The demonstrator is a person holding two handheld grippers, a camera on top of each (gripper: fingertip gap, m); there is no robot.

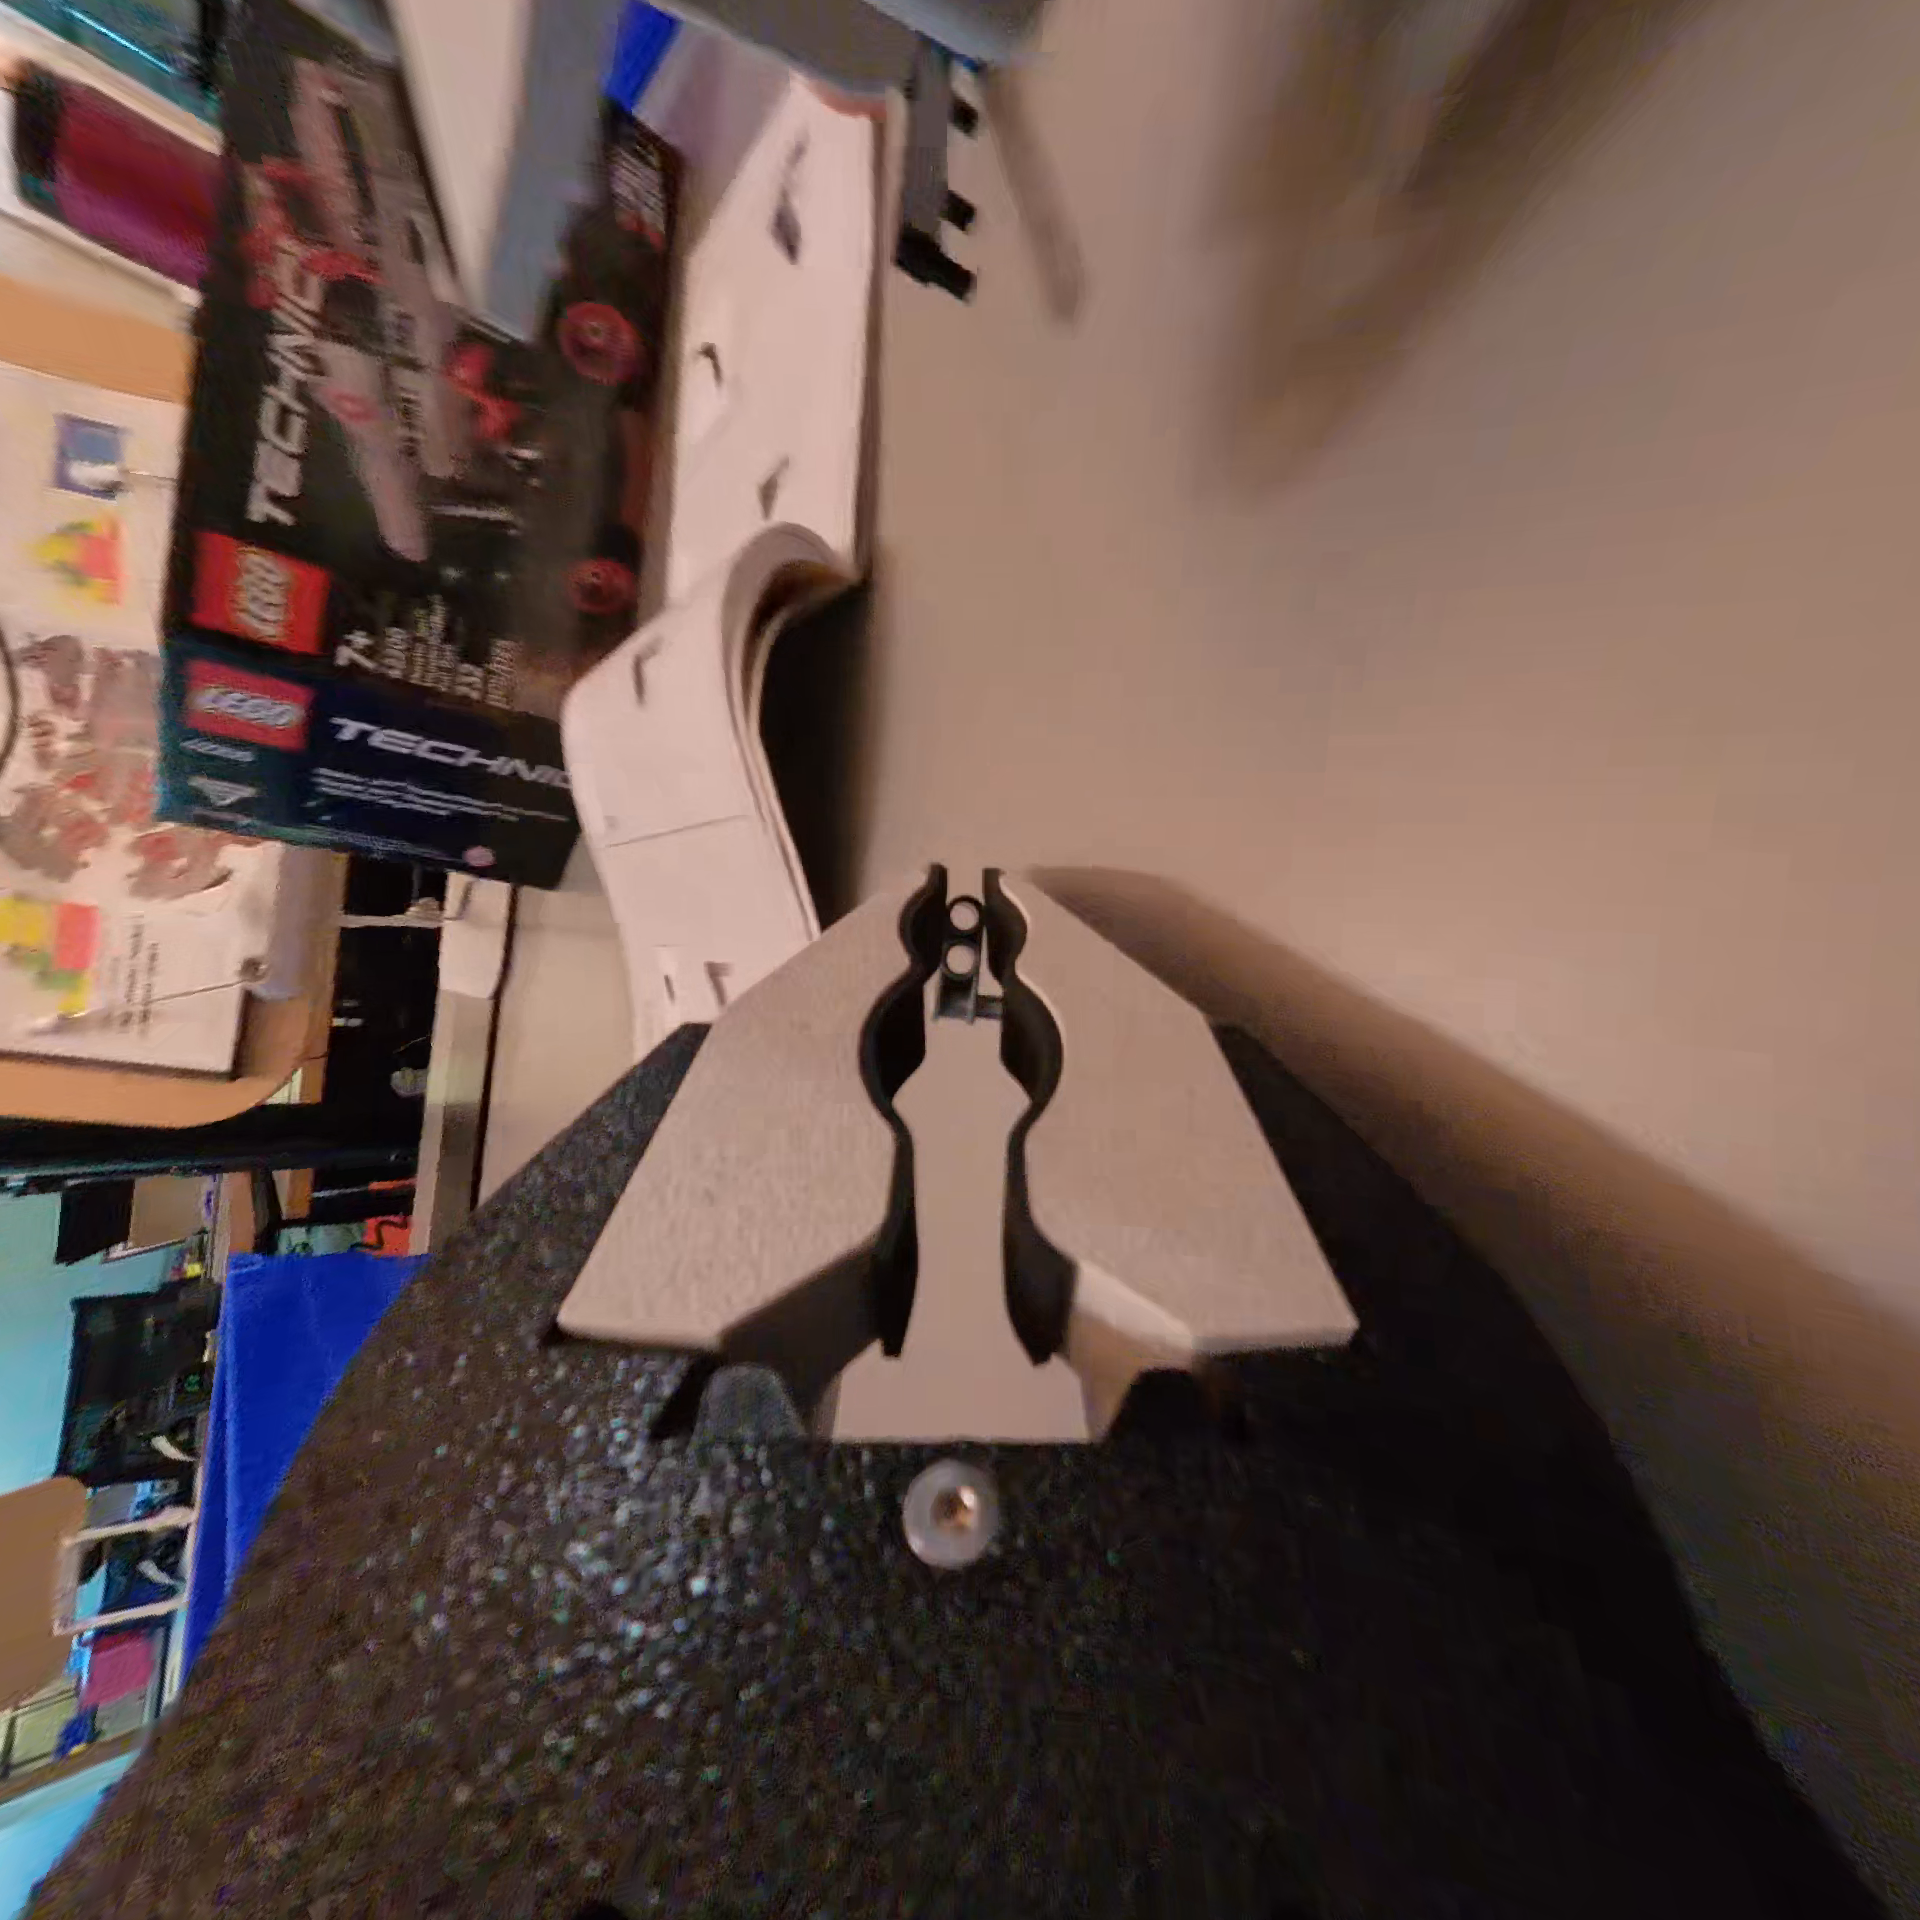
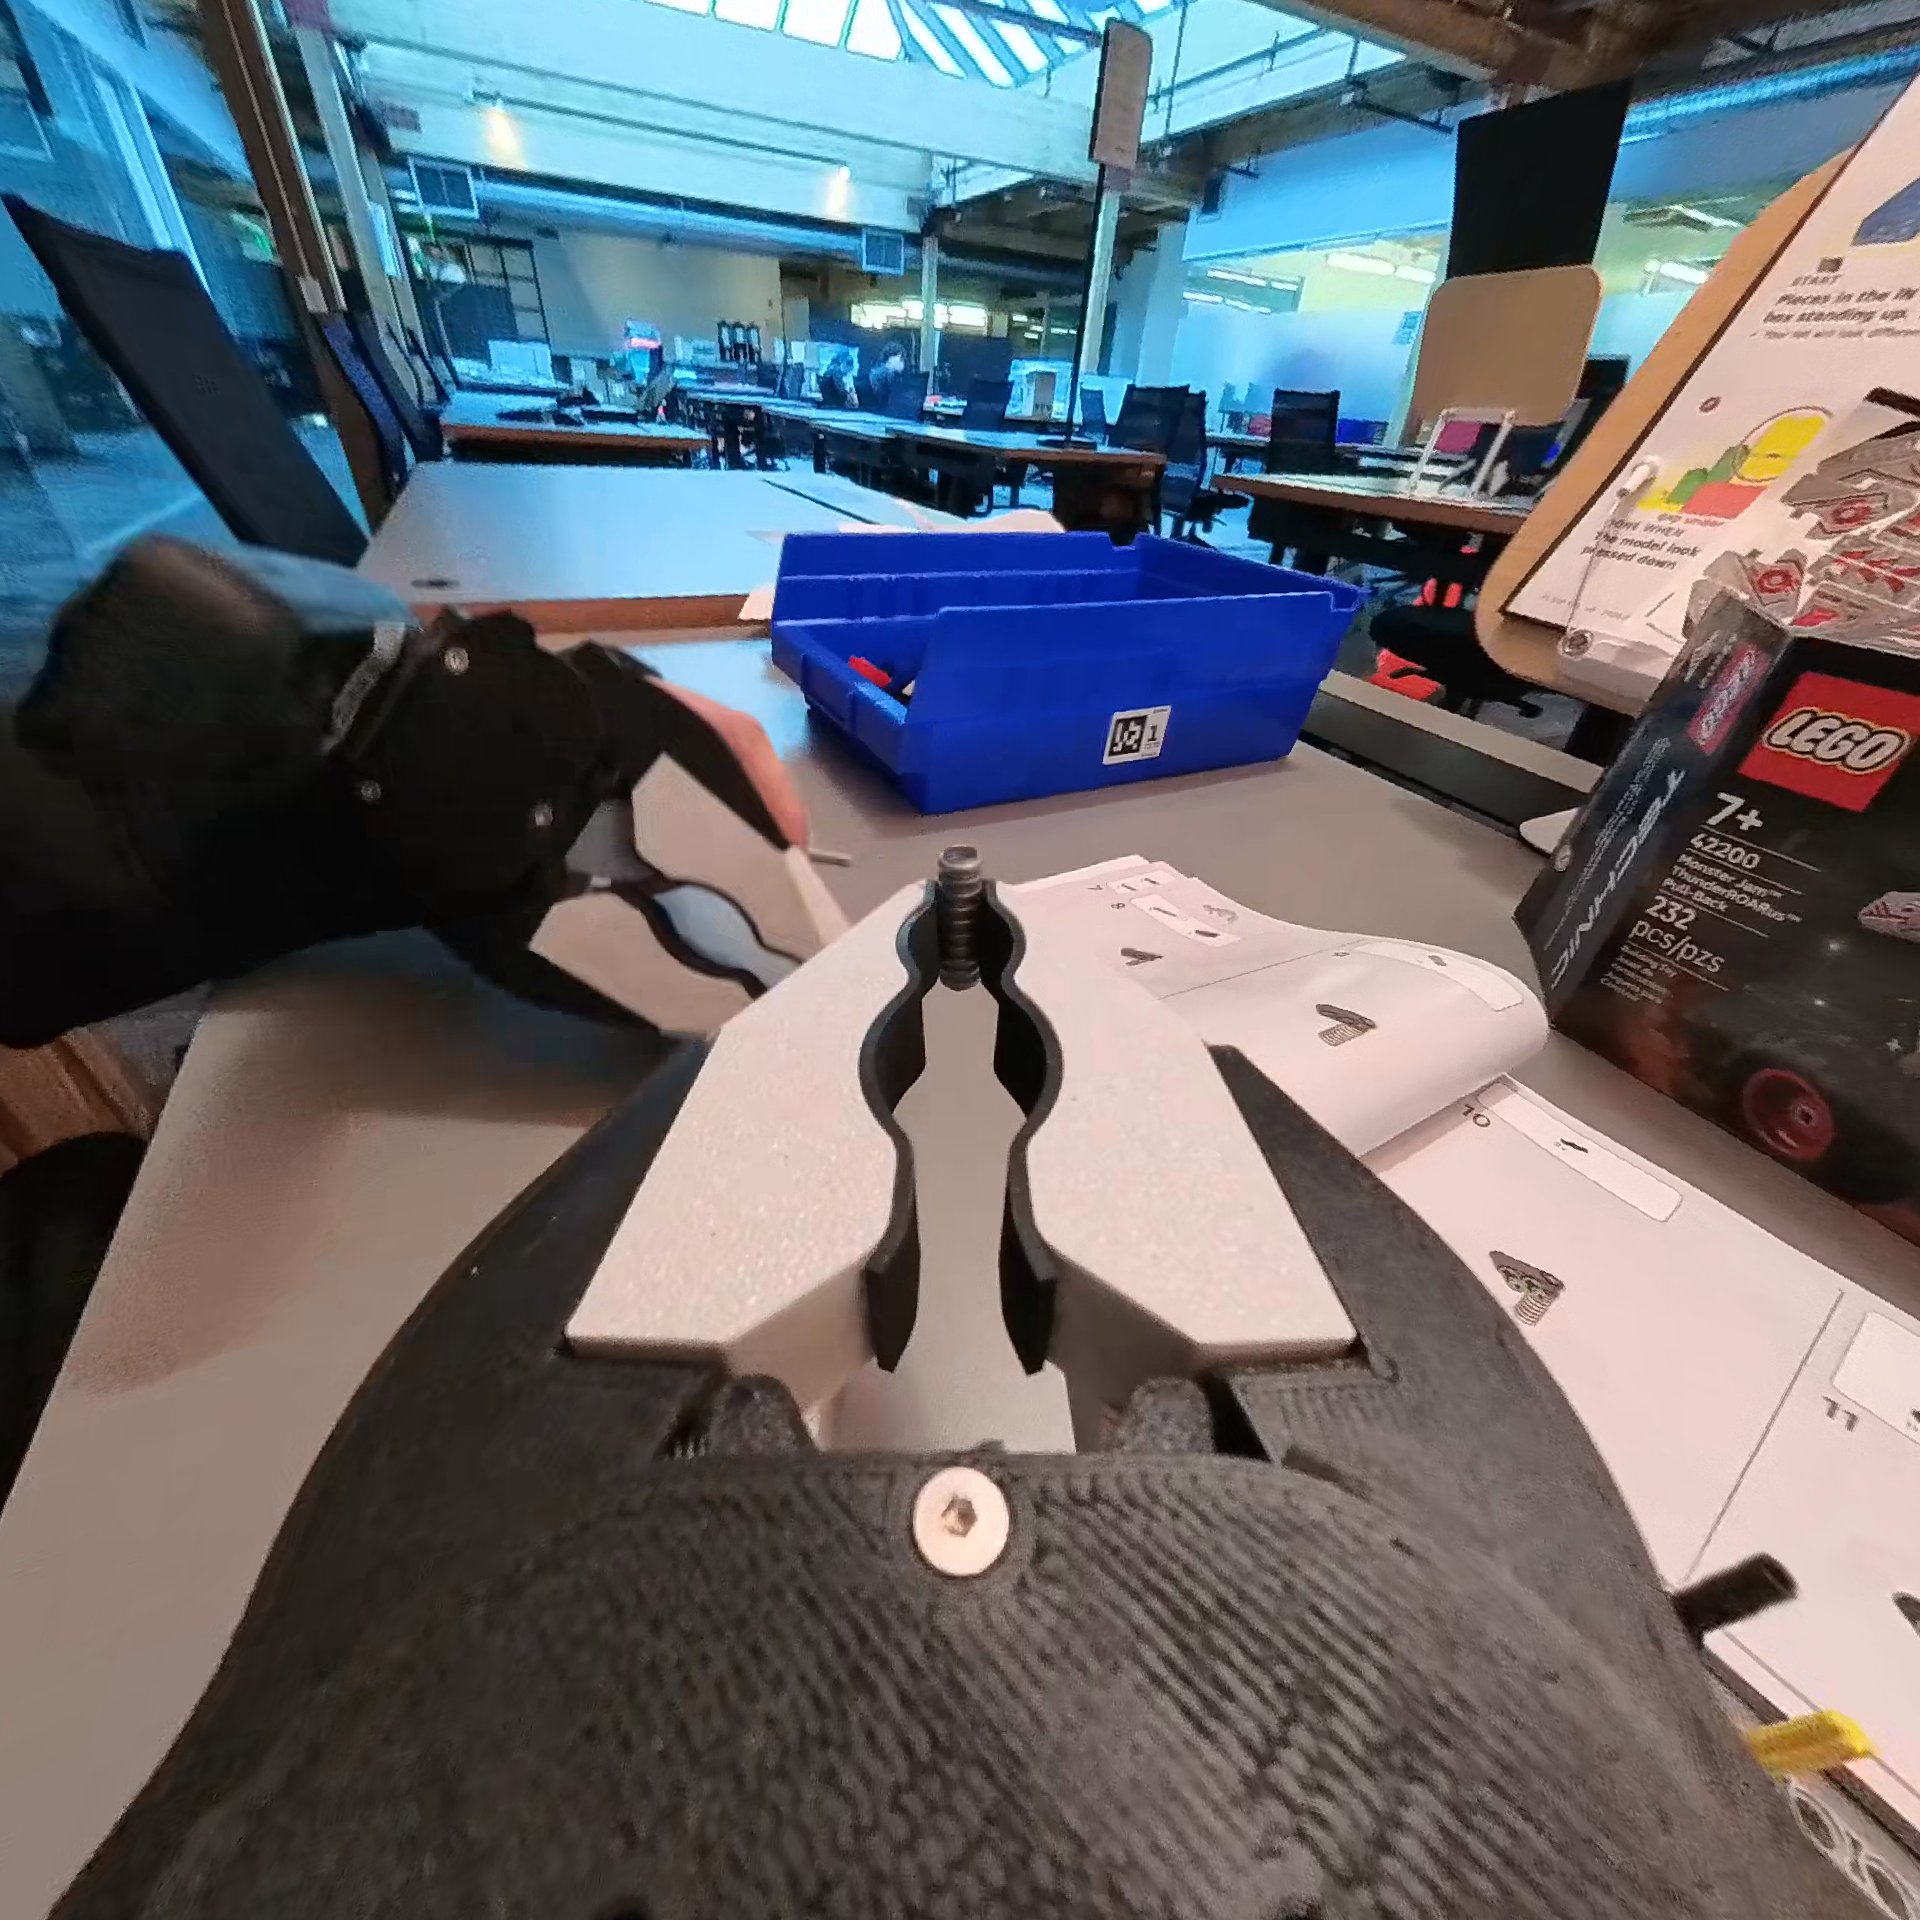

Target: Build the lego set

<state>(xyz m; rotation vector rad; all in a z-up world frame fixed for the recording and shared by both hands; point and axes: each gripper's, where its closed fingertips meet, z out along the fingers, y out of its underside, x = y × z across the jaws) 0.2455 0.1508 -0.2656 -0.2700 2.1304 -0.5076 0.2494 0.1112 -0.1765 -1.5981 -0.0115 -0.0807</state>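
My left gripper [image 1: 964, 883] is shut on a small dark grey Technic piece [image 1: 962, 937] with two round holes, held at the fingertips above the beige table. My right gripper [image 2: 958, 894] is shut on a dark grey ridged worm-gear piece [image 2: 958, 920] that stands upright between the tips. The left gripper also shows in the right wrist view [image 2: 810, 883], low at the left, close to the right gripper's tips. The open instruction booklet [image 2: 1351, 997] lies just right of the right gripper, and it shows in the left wrist view [image 1: 717, 686] too.
The black Lego box [image 2: 1745, 935] stands at the right, with a propped board [image 2: 1714, 416] bearing a picture sheet behind it. A blue bin [image 2: 1039, 665] sits farther back. A yellow piece [image 2: 1813, 1740] and a black piece [image 2: 1735, 1595] lie on the booklet. A grey beam with black pins [image 1: 935, 197] lies beyond the left gripper. One gripper's finger ends stand about 10 centimetres off the other's.
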